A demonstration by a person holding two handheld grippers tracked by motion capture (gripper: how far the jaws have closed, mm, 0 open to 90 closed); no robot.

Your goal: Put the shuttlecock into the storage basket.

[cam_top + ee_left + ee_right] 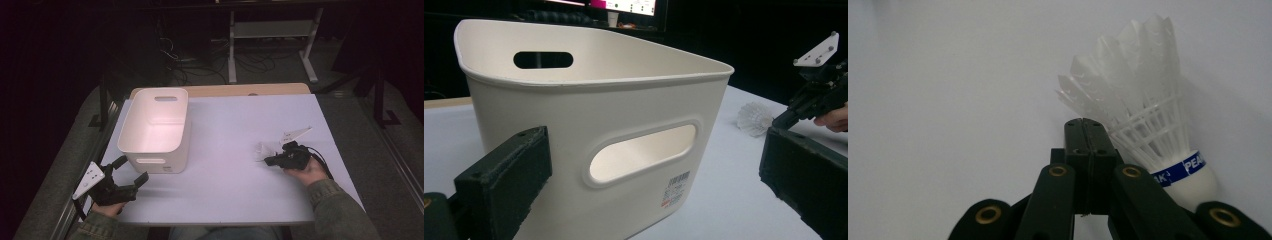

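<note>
At the left of the high view the left gripper (131,171) sits close to the table's (225,200) near-left corner, its jaws spread wide and holding nothing, their tips just short of the near wall of the white bin (155,129). In the left gripper view the two black pads stand well apart on either side of that wall, framing the bin's (589,130) handle slot and a small barcode label (676,187) without touching them. The bin stands upright near the left edge, with little bare surface between it and that edge. To its right the white tabletop lies open across the middle, a broad stretch of free room reaching to the shuttlecock (263,149), which lies on its side on the right part of the table, well in from the right and near edges. The right gripper (270,160) is beside it, jaws pressed together with nothing between them; in the right gripper view the shut tips (1087,131) lie just beside the shuttlecock's (1143,115) feathers, seemingly touching them, its cork base with a blue band to the right.
</note>
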